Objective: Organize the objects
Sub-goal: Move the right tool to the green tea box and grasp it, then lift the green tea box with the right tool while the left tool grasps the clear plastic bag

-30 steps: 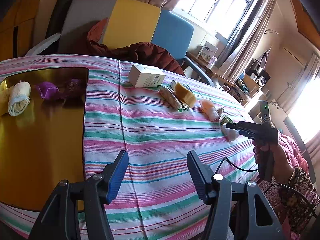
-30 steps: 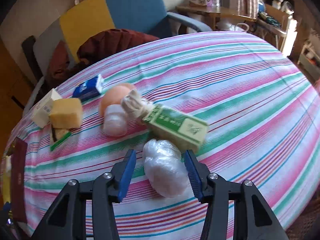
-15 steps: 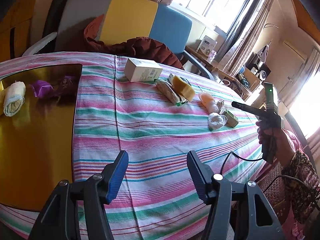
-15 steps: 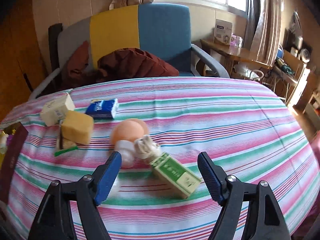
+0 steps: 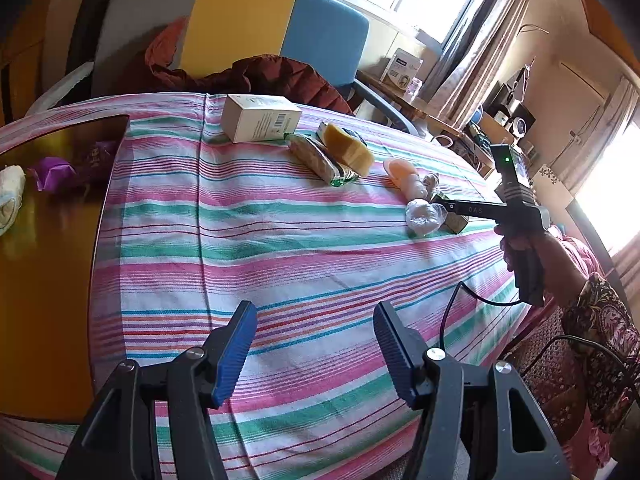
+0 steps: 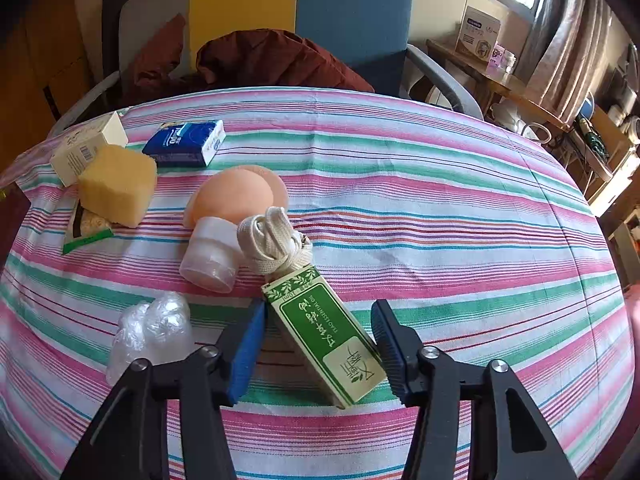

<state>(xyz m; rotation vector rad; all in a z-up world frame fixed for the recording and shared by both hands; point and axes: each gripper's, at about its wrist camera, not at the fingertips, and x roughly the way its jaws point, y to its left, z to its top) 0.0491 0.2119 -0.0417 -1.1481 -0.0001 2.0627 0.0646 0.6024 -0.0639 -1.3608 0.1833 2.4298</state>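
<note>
Striped cloth [image 6: 420, 200] covers the table, with a multicoloured chair [image 6: 340, 12] behind it. The right gripper [image 6: 318, 344] points down at the green box [image 6: 324, 332], which lies flat on the cloth, diagonally between its fingers. Its jaws have just been closing around the box; the left pad appears to touch the box's edge, while a gap remains at the right pad, so no firm clamp is visible. A wad of plastic wrap [image 6: 150, 328] lies just left of the left finger. Beyond the box are a coiled white strap [image 6: 272, 240], touching the box's far end, a peach bottle [image 6: 224, 220], a sponge [image 6: 116, 190] and a blue tissue pack [image 6: 184, 144].

The left gripper [image 5: 316, 348] hovers over bare cloth with jaws apart and nothing between them, well apart from the box. A gold tray [image 5: 48, 264] lies to its left.
</note>
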